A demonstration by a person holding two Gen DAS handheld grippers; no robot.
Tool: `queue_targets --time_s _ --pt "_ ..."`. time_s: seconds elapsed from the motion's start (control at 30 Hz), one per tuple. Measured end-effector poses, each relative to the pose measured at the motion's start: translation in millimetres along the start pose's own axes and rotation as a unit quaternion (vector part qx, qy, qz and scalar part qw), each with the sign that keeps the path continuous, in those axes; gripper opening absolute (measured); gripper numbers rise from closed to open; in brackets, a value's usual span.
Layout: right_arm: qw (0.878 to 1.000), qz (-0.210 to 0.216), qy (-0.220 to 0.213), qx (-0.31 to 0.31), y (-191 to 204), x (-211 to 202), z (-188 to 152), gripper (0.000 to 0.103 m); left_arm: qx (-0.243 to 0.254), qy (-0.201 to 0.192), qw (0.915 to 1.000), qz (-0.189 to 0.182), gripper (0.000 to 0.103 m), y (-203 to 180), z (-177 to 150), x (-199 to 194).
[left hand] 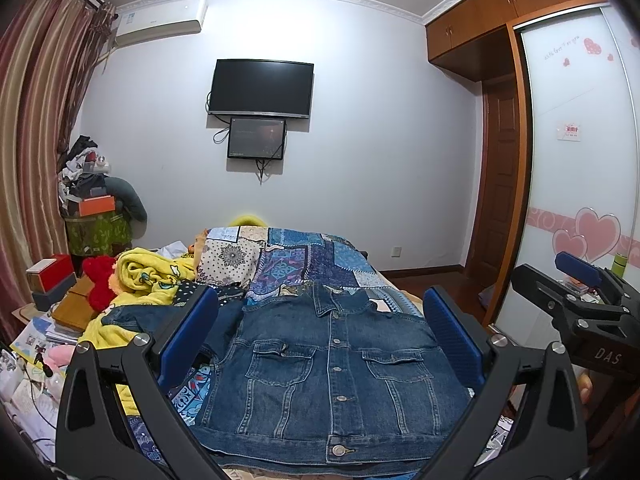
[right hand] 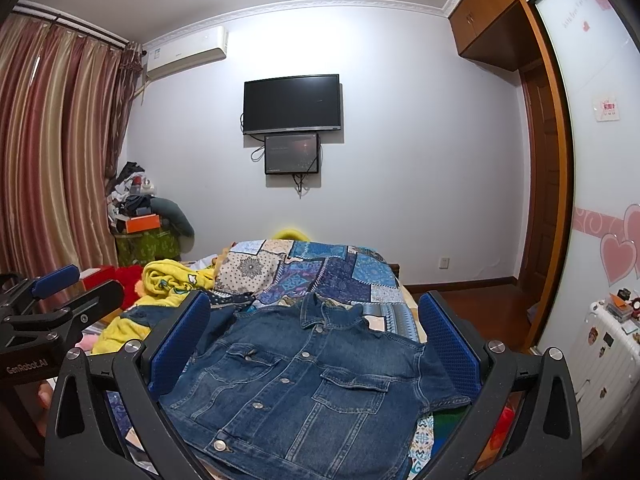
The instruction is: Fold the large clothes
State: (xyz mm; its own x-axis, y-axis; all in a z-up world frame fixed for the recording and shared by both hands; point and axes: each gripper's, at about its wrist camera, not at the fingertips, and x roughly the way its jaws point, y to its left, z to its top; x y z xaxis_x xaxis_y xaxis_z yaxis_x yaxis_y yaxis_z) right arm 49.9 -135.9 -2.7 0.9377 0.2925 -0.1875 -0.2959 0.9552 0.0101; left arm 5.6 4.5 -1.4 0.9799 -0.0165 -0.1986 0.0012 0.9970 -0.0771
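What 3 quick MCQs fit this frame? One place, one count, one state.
1. Where does the jacket lie?
A. on the patchwork quilt
B. on the floor
C. hung on the wardrobe

2. How many screens hang on the far wall?
A. one
B. two
C. three

3. How stands the left gripper?
A. shut on the collar
B. shut on a sleeve
C. open, holding nothing

Key: 1 A, the denim lies front up, buttoned, on the quilt. 2 B, a TV with a smaller monitor under it. 3 C, its blue pads stand wide apart on either side of the jacket; the right gripper is open likewise.
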Motion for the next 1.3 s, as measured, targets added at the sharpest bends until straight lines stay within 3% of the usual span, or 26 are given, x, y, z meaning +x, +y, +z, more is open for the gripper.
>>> queue_targets --time_s 1.3 --pt "1.0 -0.011 0.002 -0.006 2 8 -4 0.103 -0.011 0.011 0.9999 0.0 0.103 9 -2 11"
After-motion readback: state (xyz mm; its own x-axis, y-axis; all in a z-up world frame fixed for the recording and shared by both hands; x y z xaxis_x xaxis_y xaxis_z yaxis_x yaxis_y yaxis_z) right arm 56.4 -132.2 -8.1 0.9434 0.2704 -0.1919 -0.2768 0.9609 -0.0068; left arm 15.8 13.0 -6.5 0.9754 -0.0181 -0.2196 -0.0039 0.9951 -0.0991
